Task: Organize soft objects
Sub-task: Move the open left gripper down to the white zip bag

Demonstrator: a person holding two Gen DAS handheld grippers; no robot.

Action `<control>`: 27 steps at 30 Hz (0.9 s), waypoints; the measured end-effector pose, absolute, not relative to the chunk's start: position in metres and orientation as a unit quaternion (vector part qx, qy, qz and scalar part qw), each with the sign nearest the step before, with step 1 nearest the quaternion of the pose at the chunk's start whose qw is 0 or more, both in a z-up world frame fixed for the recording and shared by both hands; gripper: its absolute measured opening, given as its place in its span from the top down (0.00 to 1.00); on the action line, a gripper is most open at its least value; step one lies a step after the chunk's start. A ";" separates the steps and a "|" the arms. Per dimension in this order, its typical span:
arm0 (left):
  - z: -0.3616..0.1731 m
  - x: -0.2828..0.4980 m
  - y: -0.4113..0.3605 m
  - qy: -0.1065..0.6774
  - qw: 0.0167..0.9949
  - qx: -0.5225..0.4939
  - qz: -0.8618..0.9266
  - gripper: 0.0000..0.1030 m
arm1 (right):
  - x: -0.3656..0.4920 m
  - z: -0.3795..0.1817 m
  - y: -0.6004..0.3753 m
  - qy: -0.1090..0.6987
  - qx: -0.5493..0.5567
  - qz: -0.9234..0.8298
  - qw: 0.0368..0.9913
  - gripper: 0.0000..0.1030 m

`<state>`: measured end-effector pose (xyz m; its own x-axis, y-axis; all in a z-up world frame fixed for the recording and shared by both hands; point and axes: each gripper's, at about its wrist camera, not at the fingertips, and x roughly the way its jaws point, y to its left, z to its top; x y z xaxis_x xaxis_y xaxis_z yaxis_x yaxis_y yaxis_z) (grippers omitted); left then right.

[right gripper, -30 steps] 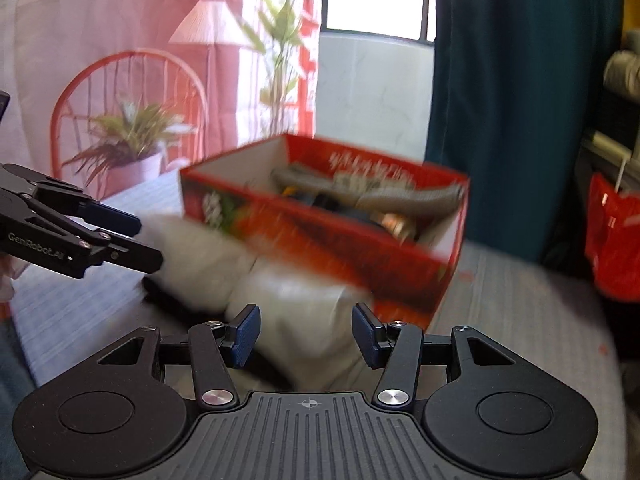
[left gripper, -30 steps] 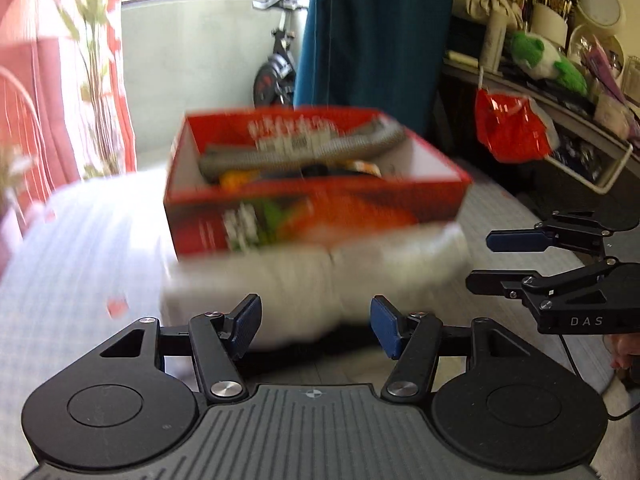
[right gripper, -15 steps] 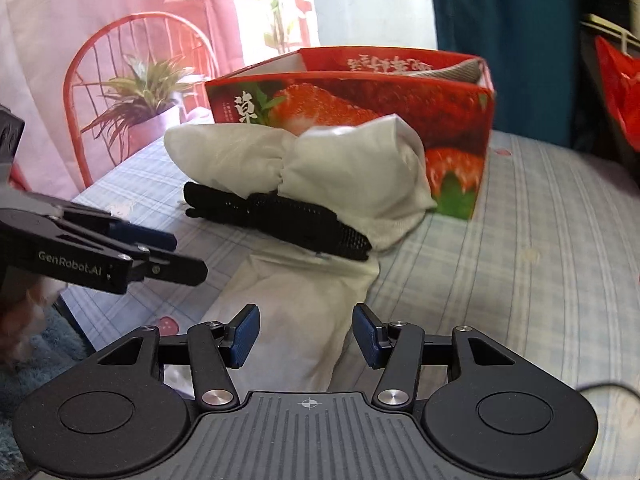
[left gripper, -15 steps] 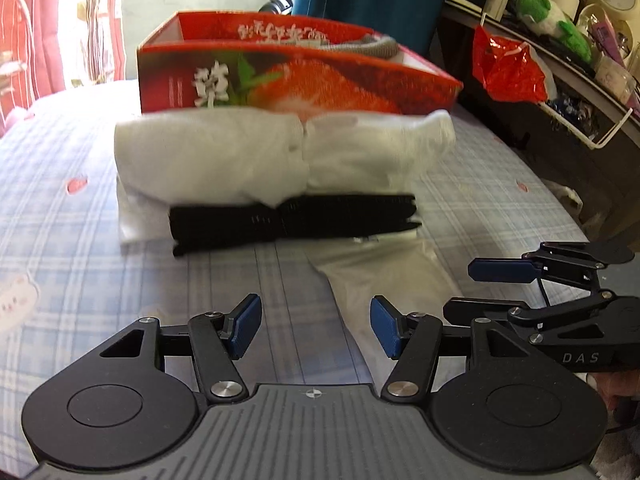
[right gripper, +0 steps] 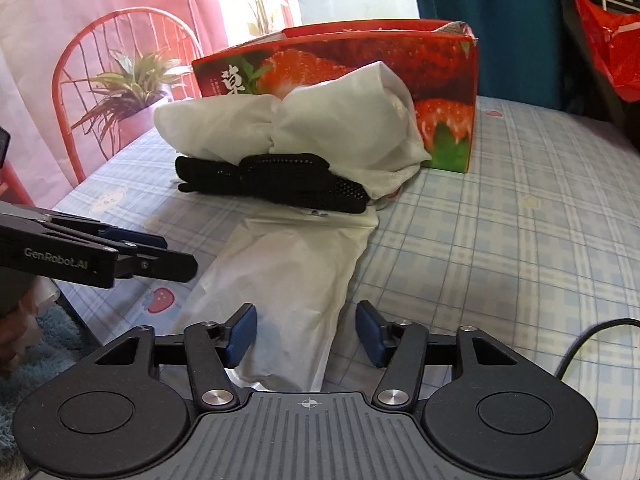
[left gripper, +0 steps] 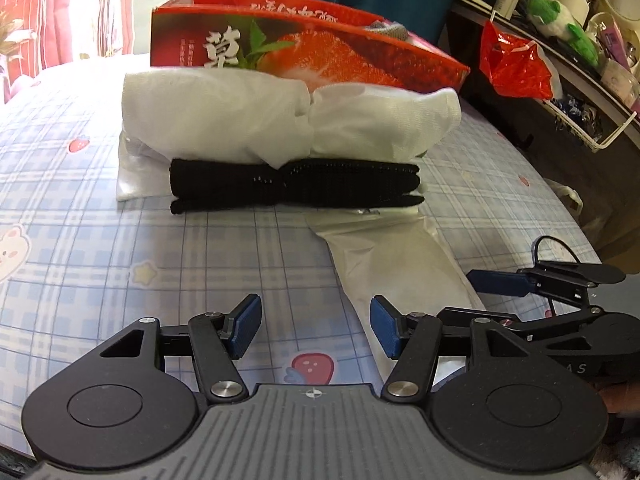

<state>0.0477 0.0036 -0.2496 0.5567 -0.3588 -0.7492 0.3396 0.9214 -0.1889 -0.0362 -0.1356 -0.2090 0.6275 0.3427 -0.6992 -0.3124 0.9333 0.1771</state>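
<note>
A rolled white cloth [left gripper: 288,120] [right gripper: 304,120] lies against the front of a red strawberry box [left gripper: 320,52] [right gripper: 400,60]. A folded black mesh fabric [left gripper: 296,184] [right gripper: 276,180] lies in front of the white cloth. A flat white plastic bag [left gripper: 396,264] [right gripper: 292,280] stretches from the black fabric toward the table's near edge. My left gripper [left gripper: 314,332] is open and empty, low over the tablecloth, just left of the bag. My right gripper [right gripper: 306,334] is open and empty, with its jaws either side of the bag's near end. A grey fabric sticks out of the box [left gripper: 390,30].
The table carries a blue checked cloth [left gripper: 100,248] with strawberry prints. A cluttered shelf with a red plastic bag [left gripper: 516,64] stands at the right. A red chair and potted plant [right gripper: 120,88] stand beyond the table's far left edge. A cable [right gripper: 588,344] lies at the right.
Both grippers have dropped low and drawn back toward the near edge of the table. The box now shows from the side, not from above. Both stay open.
</note>
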 end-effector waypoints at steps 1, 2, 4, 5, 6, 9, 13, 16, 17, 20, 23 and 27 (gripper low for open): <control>-0.251 0.048 0.003 0.430 0.881 -0.013 -0.198 0.39 | -0.036 -0.209 -0.134 0.392 0.016 0.183 0.902 0.46; -0.250 0.048 0.003 0.428 0.882 -0.013 -0.198 0.39 | -0.037 -0.209 -0.133 0.392 0.013 0.184 0.901 0.45; -0.250 0.048 0.003 0.428 0.881 -0.016 -0.199 0.39 | -0.037 -0.209 -0.132 0.392 0.007 0.184 0.902 0.45; -0.251 0.048 0.004 0.428 0.881 -0.018 -0.199 0.39 | -0.037 -0.209 -0.131 0.392 0.006 0.184 0.902 0.45; -0.251 0.048 0.004 0.428 0.881 -0.021 -0.200 0.40 | -0.037 -0.209 -0.131 0.392 0.005 0.184 0.902 0.45; -0.251 0.048 0.006 0.428 0.880 -0.031 -0.203 0.41 | -0.038 -0.209 -0.129 0.391 0.004 0.193 0.900 0.52; -0.252 0.048 0.006 0.427 0.878 -0.036 -0.211 0.42 | -0.038 -0.210 -0.125 0.389 -0.007 0.199 0.900 0.52; -0.252 0.048 0.003 0.428 0.877 -0.037 -0.217 0.44 | -0.039 -0.210 -0.122 0.387 -0.014 0.203 0.899 0.54; -0.253 0.048 0.003 0.428 0.876 -0.037 -0.219 0.45 | -0.039 -0.210 -0.121 0.386 -0.018 0.206 0.899 0.55; -0.253 0.049 0.001 0.430 0.875 -0.037 -0.220 0.46 | -0.039 -0.211 -0.113 0.382 -0.040 0.220 0.897 0.57; -0.253 0.051 0.005 0.431 0.874 -0.049 -0.217 0.51 | -0.038 -0.212 -0.101 0.375 -0.059 0.241 0.893 0.58; -0.254 0.052 0.013 0.432 0.875 -0.065 -0.211 0.54 | -0.035 -0.212 -0.087 0.367 -0.079 0.267 0.888 0.60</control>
